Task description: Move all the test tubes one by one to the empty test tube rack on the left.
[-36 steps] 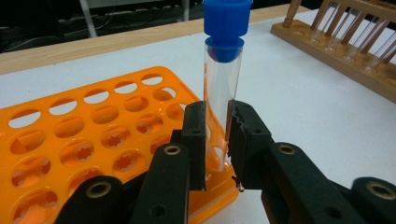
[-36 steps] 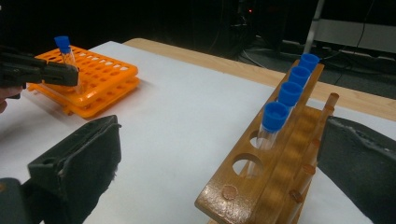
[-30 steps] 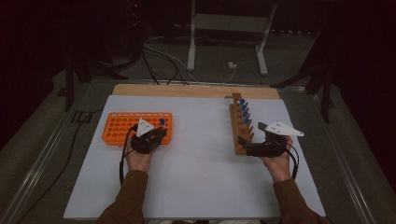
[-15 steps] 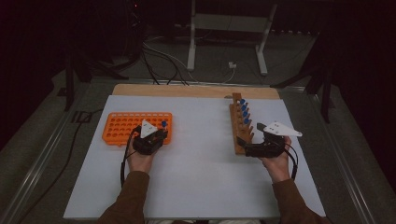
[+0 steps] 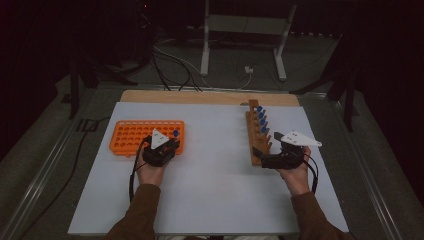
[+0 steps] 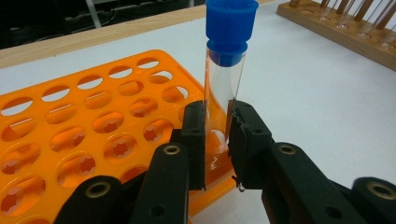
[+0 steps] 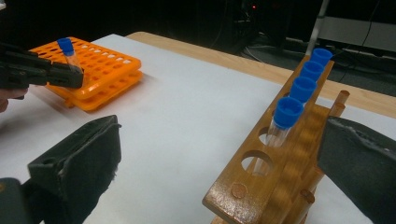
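Observation:
A clear test tube with a blue cap (image 6: 225, 70) stands upright at the near right corner of the orange rack (image 6: 70, 116). My left gripper (image 6: 217, 116) is shut on its lower half, and the jaws hide its bottom end. From above, the left gripper (image 5: 168, 145) sits at the orange rack (image 5: 135, 136), with the blue cap (image 5: 176, 133) just past it. My right gripper (image 7: 219, 128) is open, one jaw on each side of the near end of the wooden rack (image 7: 261, 177). That rack holds several blue-capped tubes (image 7: 299, 88).
The wooden rack (image 5: 260, 135) runs front to back at the right of the white table sheet (image 5: 215, 175), and its nearest holes are vacant. Most holes of the orange rack are vacant. A wooden strip (image 5: 200, 97) edges the far side, with cables and a stand beyond it.

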### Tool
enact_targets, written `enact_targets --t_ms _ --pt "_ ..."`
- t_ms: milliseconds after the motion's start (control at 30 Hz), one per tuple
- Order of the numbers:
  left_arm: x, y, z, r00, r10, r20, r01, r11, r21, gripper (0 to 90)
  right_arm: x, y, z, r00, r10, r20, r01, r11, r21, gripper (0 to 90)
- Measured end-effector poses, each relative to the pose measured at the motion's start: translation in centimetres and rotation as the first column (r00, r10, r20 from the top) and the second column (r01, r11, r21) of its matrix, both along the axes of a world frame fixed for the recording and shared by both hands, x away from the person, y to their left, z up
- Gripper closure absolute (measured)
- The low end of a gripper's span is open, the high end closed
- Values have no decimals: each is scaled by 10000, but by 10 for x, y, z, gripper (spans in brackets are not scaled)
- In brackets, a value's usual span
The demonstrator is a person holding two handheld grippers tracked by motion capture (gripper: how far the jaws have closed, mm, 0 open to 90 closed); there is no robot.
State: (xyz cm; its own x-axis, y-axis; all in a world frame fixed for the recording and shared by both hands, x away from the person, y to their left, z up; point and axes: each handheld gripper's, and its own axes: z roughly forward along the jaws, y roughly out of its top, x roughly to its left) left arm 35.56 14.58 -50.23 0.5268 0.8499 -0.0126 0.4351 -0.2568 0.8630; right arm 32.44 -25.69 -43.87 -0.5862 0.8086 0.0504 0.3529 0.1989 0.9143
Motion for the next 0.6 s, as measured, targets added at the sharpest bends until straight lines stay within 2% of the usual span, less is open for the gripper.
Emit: enact_targets --t_ms 133,267,333,433,467,500,533,600 --pt "0 3 1 9999 8 -135 -13 9994 -355 731 0 0 0 10000 -5 -1 5 10000 9 0" --pt "-4 10 7 9999 77 -107 -87 9950 -993 654 1 0 0 10000 2 -4 -2 10000 -5 0" --pt "-6 13 10 10000 67 -44 -72 9936 -1123 587 1 1 -1 10000 19 -30 -19 10000 -69 0" --pt "-12 19 17 10000 64 52 -56 9902 -1398 548 2 2 -1 10000 7 -34 -7 10000 -88 0" --pt "-14 21 20 9999 88 103 -71 9879 -1546 517 3 2 -1 10000 0 -30 0 10000 -90 0" --pt "-16 23 22 9998 138 124 -116 9865 -1631 426 4 2 -1 10000 -37 -37 36 9999 -108 0" --pt "-19 25 25 9997 175 170 -144 9857 -1680 426 4 2 -1 10000 -37 -37 36 9999 -108 0" --pt "-23 28 29 9992 324 238 -279 9852 -1691 338 5 2 -2 10000 -54 -38 54 9999 -131 0"
